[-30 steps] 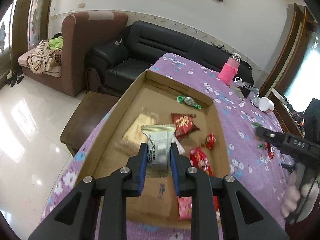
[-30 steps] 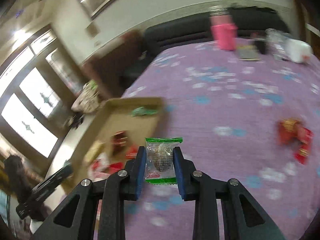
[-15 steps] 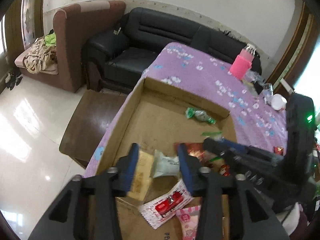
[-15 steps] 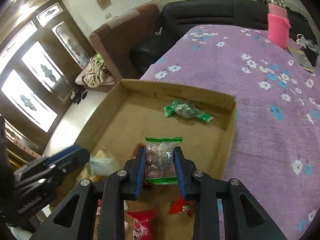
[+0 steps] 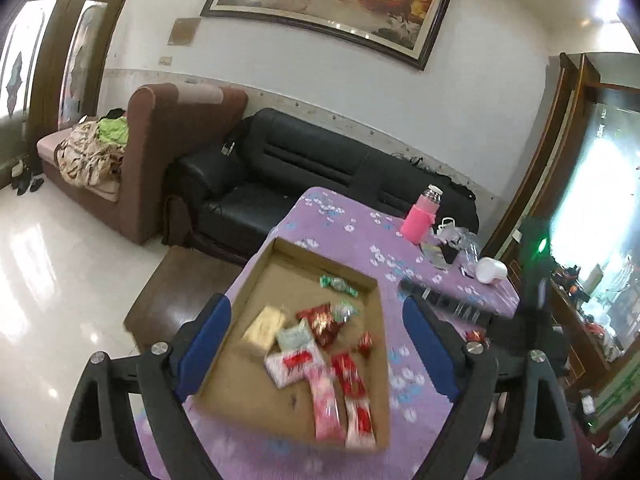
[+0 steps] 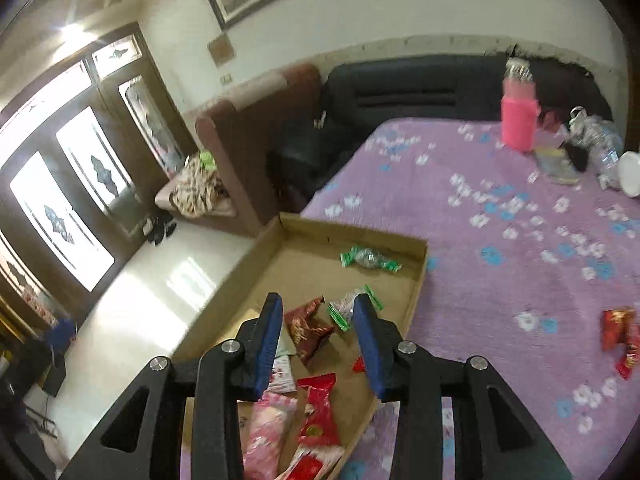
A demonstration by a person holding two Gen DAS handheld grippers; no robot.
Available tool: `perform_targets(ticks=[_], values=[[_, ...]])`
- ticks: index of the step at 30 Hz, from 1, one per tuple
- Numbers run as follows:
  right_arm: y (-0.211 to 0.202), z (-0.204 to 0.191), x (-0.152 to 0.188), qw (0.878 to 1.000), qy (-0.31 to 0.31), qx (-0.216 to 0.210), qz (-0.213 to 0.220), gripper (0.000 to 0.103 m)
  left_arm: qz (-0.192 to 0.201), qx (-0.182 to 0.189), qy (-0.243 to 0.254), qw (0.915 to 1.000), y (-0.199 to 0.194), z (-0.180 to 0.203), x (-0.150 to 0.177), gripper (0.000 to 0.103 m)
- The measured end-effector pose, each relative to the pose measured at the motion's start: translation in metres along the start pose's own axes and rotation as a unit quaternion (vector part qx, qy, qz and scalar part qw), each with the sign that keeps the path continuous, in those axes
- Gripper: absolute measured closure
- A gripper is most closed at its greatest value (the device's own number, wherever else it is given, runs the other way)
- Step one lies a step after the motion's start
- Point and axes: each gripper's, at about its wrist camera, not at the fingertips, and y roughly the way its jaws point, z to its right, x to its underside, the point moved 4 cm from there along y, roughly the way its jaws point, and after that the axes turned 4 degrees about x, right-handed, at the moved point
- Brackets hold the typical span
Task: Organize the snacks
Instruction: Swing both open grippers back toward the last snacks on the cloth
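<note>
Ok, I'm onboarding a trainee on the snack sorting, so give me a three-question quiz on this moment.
1. True or false: the left tool grips a snack.
2. Where do the red snacks not yet sorted lie? A) on the purple cloth B) on the sofa C) on the floor
3. Fill in: the green-ended candy lies near the cardboard tray's ____ wall.

Key: 1 false, both tools have just opened and hold nothing; 2 A; 3 far.
</note>
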Motion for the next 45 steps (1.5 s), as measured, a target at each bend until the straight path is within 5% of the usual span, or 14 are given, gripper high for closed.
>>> perform_targets(ticks=[5,7,11,13,15,17,22,28,32,37,45], values=[[-0.071,-0.036,-0.032,0.998,-0.037,-0.016,0.056,0.063,0.058,-0.076,0.034,0.9948,-0.103,-0.008,-0.025,0.016],[-0.1,-0.05,-0.054,0.996,-0.052,-0.019,0.075,0.063,0.087,-0.122,0.068,0.9863,-0.148,-0.01,-0.043,0.016],[-0.188,-0.065,-0.113,0.99,-0.04,-0.04,0.13,0.059,0.165,-0.28,0.148,0.9342,-0.23,-0.016,-0.093,0.014],[-0.223,-0.068,-0.131,0.987,-0.042,-0.036,0.148,0.051,0.204,-0.358,0.168,0.8954,-0.262,-0.022,-0.124,0.007],[-0.264,-0.067,-0.146,0.983,-0.047,-0.008,0.179,0.043,0.222,-0.385,0.165,0.8805,-0.28,-0.026,-0.145,0.007],[-0.289,-0.064,-0.15,0.978,-0.055,0.021,0.2,0.033,0.225,-0.375,0.145,0.8873,-0.288,-0.031,-0.154,0.007],[-0.292,-0.035,-0.117,0.979,-0.045,0.041,0.196,0.031,0.189,-0.244,0.098,0.9462,-0.25,-0.022,-0.123,0.004],[-0.235,0.02,-0.05,0.986,-0.017,0.073,0.15,0.031,0.133,-0.095,0.09,0.9824,-0.165,0.043,-0.064,0.004],[-0.198,0.06,-0.002,0.987,0.0,0.095,0.131,0.031,0.092,-0.015,0.088,0.9917,-0.101,0.092,-0.037,0.004],[-0.158,0.126,0.043,0.988,0.038,0.119,0.092,0.031,0.018,0.051,0.117,0.9917,-0.023,0.151,0.006,0.004],[-0.106,0.229,0.086,0.979,0.116,0.168,0.025,0.031,-0.08,0.059,0.122,0.9875,0.067,0.179,0.053,0.004]])
